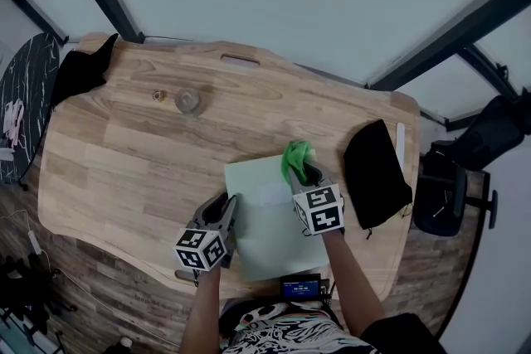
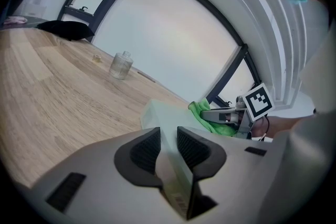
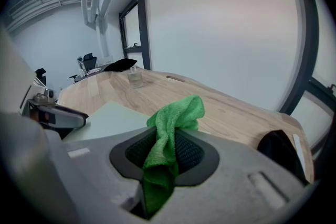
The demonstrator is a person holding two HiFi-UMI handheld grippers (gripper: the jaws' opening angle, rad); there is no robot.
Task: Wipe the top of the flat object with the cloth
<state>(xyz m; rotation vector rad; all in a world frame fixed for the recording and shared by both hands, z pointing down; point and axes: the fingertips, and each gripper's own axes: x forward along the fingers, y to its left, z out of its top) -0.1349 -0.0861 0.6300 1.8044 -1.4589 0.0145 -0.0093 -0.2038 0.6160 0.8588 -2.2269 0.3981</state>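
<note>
A pale green flat board (image 1: 270,220) lies on the wooden table (image 1: 124,170) near its front edge. My left gripper (image 1: 229,209) is shut on the board's left edge; in the left gripper view the board (image 2: 173,118) runs out from between the jaws. My right gripper (image 1: 304,175) is shut on a green cloth (image 1: 295,158), which rests on the board's far right corner. The cloth (image 3: 170,128) hangs bunched between the jaws in the right gripper view, with the board (image 3: 113,118) to its left.
A black pouch (image 1: 376,172) lies right of the board. A small glass jar (image 1: 188,101) and a tiny round item (image 1: 158,95) stand at the back left. A black cloth (image 1: 81,70) drapes the far left corner. An office chair (image 1: 452,195) stands off the table's right edge.
</note>
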